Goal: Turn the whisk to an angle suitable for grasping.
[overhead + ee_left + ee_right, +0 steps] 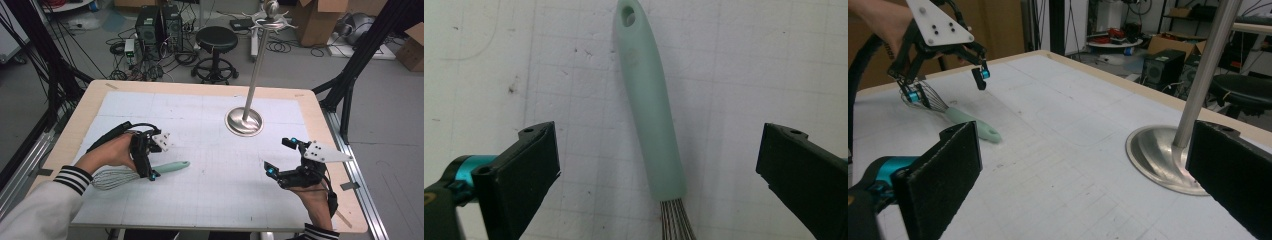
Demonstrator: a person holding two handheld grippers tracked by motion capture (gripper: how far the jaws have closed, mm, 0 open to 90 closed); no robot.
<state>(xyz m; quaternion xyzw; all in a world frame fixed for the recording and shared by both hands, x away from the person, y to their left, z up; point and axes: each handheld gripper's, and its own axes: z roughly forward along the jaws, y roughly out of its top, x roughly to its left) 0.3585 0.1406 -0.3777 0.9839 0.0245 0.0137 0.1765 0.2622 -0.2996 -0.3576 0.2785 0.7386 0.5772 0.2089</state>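
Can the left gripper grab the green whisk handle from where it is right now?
Probably yes. The left gripper is open, its jaws on either side of the whisk handle, with nothing between them on the table.

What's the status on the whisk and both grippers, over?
Left gripper open, jaws either side of the whisk handle, not closed. Whisk flat on the table. Right gripper open, empty, near the metal stand. Nothing in the way.
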